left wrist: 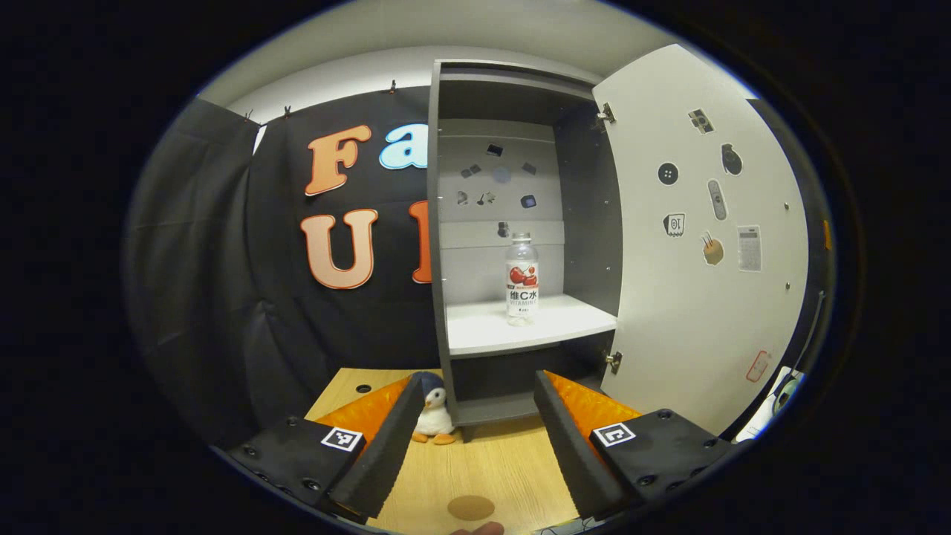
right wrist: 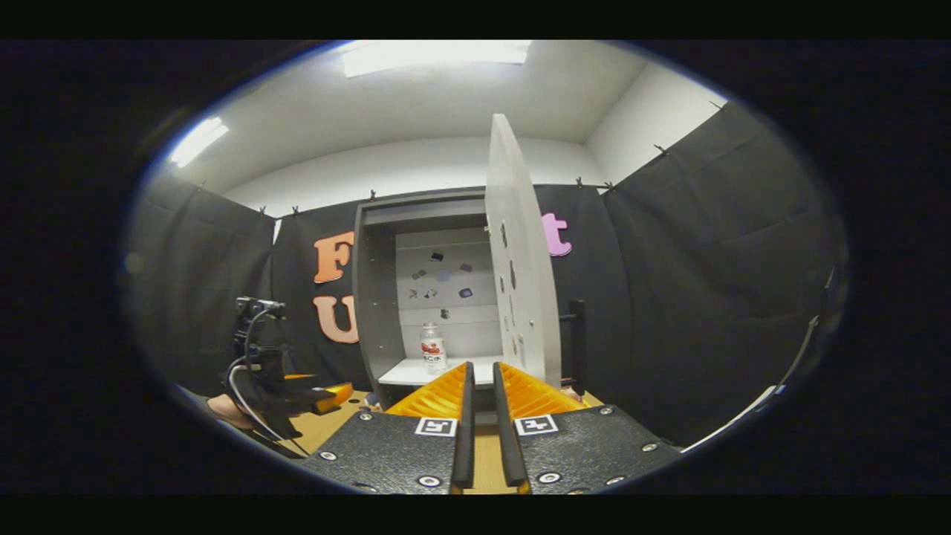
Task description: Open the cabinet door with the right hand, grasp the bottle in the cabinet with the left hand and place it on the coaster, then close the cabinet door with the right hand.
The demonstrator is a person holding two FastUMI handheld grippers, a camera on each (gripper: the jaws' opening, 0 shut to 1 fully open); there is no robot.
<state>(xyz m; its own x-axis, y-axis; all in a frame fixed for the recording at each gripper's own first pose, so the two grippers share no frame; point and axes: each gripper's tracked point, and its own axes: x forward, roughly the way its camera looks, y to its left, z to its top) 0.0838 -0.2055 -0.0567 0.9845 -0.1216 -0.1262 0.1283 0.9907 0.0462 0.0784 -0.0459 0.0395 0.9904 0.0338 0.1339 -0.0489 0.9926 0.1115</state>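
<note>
Grey cabinet (left wrist: 587, 223), perhaps white shelf (left wrist: 483, 327).

left gripper (left wrist: 475, 416) gapes wide; right gripper (right wrist: 481, 416) nearly closed, empty.

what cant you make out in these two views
- Coaster: left gripper view, cut off by the bottom edge.
- Penguin toy: left gripper view, partly behind the left gripper's finger.
- Door stickers: right gripper view, door seen edge-on.
- Bottle label: right gripper view, too small.
</note>
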